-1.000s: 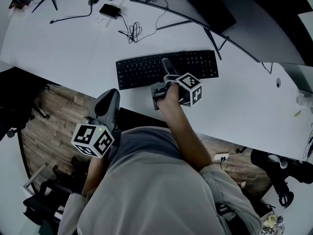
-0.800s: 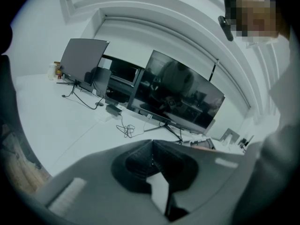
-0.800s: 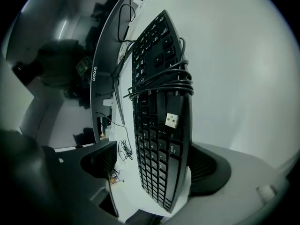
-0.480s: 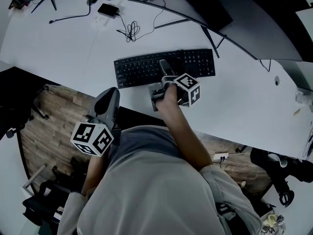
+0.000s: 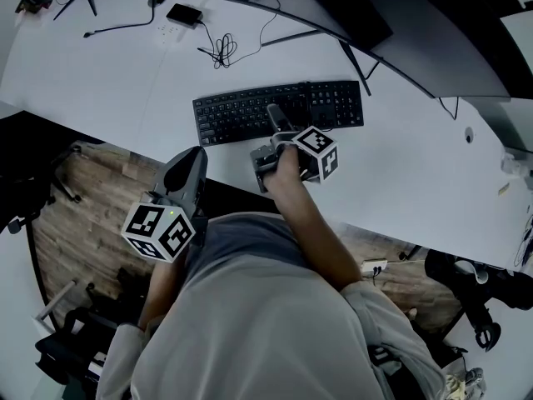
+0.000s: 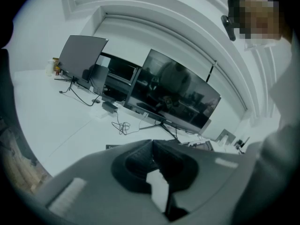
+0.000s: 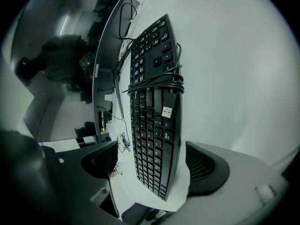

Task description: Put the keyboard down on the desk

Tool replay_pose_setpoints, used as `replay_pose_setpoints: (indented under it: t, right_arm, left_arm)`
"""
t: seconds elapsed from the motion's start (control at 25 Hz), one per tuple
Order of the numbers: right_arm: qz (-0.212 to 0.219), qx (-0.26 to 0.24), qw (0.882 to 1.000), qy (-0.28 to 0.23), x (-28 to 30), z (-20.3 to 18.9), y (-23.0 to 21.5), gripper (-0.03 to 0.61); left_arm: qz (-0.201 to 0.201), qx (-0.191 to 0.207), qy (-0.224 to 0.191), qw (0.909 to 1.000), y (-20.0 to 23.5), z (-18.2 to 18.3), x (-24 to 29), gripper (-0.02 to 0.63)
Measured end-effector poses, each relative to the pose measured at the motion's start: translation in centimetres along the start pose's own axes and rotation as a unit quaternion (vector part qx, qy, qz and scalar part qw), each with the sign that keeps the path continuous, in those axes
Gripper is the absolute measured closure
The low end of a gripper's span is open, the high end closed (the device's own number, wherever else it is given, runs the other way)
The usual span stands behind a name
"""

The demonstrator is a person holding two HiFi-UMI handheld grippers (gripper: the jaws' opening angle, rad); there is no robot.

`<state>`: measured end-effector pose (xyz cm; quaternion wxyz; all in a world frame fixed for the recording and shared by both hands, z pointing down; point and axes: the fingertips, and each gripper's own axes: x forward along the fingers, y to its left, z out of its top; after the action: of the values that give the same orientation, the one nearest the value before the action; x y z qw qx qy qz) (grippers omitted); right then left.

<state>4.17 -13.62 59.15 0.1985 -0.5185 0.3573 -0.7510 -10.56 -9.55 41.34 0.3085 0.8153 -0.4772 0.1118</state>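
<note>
Slid slightly toward upper left since a second ago: one flat black plastic keyboard (image 5: pixel 241 115), lying on the white curved desk (image 5: pixel 100 65) at upper centre of head view, right gripper (image 5: pixel 275 123) at its near edge. Left gripper view: left gripper (image 6: pixel 152 144) pinched together, empty. Right gripper view: spread wide astride the keyboard, touching neither side; one black cable (image 7: pixel 157 84) wrapped round it. Probably light, stiff; best held by long edges.

The right gripper (image 5: pixel 276 127) hides part of the keyboard (image 5: pixel 233 115), whose legends are unreadable.
</note>
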Motion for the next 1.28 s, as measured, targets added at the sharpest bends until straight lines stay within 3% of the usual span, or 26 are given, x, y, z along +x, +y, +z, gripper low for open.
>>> replay_pose_setpoints:
  t: [0.36, 0.6, 0.8, 0.96, 1.12, 1.28]
  right_arm:
    - [0.014, -0.022, 0.999, 0.028, -1.2, -1.0, -0.9, 0.221]
    - [0.035, -0.020, 0.998, 0.049, -2.1, -1.6, -1.4, 0.313]
    - [0.068, -0.020, 0.994, 0.077, -3.3, -2.2, -1.1, 0.393]
    - [0.092, -0.040, 0.991, 0.088, -4.2, -2.3, -0.4, 0.467]
    - [0.108, -0.064, 0.988, 0.093, -5.3, -2.2, -0.1, 0.492]
    - [0.132, -0.120, 0.979, 0.102, -6.4, -2.7, 1.0, 0.494]
  left_arm:
    - [0.000, -0.006, -0.012, 0.9999, -0.6, -0.4, -0.8, 0.614]
    - [0.010, 0.035, -0.010, 0.9993, -1.2, -1.1, -1.2, 0.614]
    - [-0.001, 0.022, -0.011, 0.9997, -2.1, -1.7, -1.2, 0.614]
    - [-0.005, 0.023, -0.012, 0.9996, -2.7, -2.1, -1.2, 0.614]
    - [-0.007, 0.022, -0.015, 0.9996, -3.2, -2.4, -1.4, 0.614]
    - [-0.008, 0.020, -0.016, 0.9996, -3.5, -2.8, -1.5, 0.614]
